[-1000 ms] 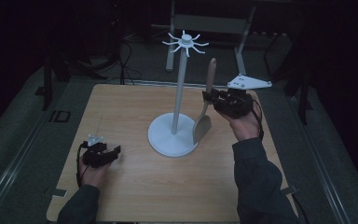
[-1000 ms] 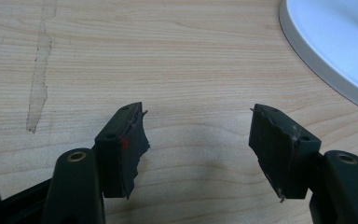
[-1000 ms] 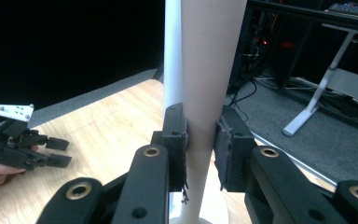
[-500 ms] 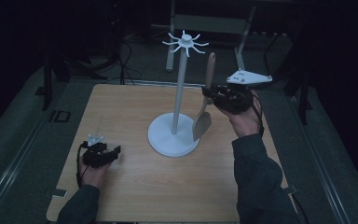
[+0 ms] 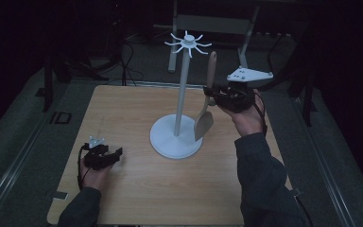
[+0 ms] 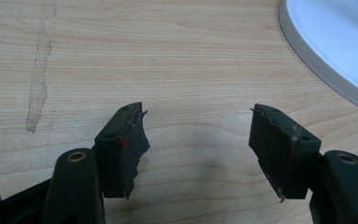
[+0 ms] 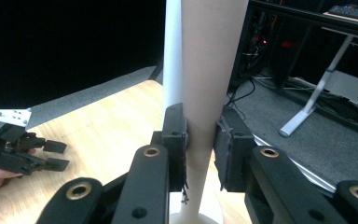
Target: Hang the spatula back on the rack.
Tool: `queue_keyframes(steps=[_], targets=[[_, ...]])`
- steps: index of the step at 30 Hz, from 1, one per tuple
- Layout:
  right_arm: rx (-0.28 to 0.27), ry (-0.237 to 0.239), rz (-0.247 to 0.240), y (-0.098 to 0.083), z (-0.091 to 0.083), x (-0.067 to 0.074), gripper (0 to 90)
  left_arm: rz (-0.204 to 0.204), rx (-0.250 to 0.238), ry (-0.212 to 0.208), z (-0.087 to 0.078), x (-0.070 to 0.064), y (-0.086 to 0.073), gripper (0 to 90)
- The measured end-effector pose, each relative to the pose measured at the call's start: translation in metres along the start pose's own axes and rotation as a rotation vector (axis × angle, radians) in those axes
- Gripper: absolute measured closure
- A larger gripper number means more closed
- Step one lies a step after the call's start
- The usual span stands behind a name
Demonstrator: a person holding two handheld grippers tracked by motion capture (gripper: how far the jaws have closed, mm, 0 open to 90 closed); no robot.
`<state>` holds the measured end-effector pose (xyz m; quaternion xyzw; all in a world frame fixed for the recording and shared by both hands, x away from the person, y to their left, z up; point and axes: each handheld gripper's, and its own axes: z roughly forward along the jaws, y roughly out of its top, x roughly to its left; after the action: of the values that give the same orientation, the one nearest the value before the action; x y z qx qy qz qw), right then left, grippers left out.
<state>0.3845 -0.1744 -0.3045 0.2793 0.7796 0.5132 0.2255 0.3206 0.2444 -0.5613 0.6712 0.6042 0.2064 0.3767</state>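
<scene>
wooden table [image 5: 137, 189], grey floor [image 5: 19, 137], desk legs [image 7: 307, 107]

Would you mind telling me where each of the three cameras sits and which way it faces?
High view: above the person's side, looking forward and down on the table; both forearms show.
Left gripper view: on the left gripper, facing down at the tabletop; open jaws.
Right gripper view: on the right gripper, looking level; jaws clamp the spatula.
Shared: the white stand appears in all three.
</scene>
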Motion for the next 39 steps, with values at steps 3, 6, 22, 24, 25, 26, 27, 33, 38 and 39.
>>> queue_keyframes(steps=[3, 6, 22, 24, 25, 26, 27, 33, 38, 39], targets=[[0.006, -0.001, 0.001, 0.0, 0.002, -0.001, 75.6, -0.001, 0.0, -0.001, 0.0, 0.0, 0.0, 36.1], [0.008, 0.002, 0.006, 0.0, 0.004, -0.001, 75.6, -0.001, -0.001, -0.001, 0.0, 0.001, 0.0, 36.1], [0.037, 0.001, 0.011, 0.009, 0.015, 0.002, 75.6, -0.006, -0.005, -0.002, 0.0, 0.001, 0.001, 36.1], [0.046, 0.0, 0.01, 0.009, 0.016, 0.001, 75.6, -0.007, -0.005, -0.003, 0.0, 0.001, 0.001, 36.1], [0.045, 0.0, 0.013, 0.009, 0.017, 0.001, 75.6, -0.008, -0.006, -0.002, 0.0, 0.001, 0.001, 36.1], [0.045, 0.002, 0.015, 0.009, 0.017, 0.001, 75.5, -0.007, -0.006, -0.002, 0.0, 0.001, 0.001, 36.1], [0.045, 0.003, 0.016, 0.009, 0.017, 0.0, 75.6, -0.008, -0.006, -0.002, 0.0, 0.001, 0.001, 36.1], [0.052, 0.006, 0.015, 0.009, 0.021, 0.001, 75.6, -0.007, -0.006, -0.002, 0.0, 0.001, 0.001, 36.1], [0.054, 0.006, 0.015, 0.01, 0.022, 0.001, 75.6, -0.004, -0.002, -0.003, 0.0, 0.001, 0.001, 36.1], [0.055, 0.006, 0.016, 0.01, 0.023, 0.001, 75.5, -0.005, -0.004, -0.003, 0.0, 0.001, 0.001, 36.1]])
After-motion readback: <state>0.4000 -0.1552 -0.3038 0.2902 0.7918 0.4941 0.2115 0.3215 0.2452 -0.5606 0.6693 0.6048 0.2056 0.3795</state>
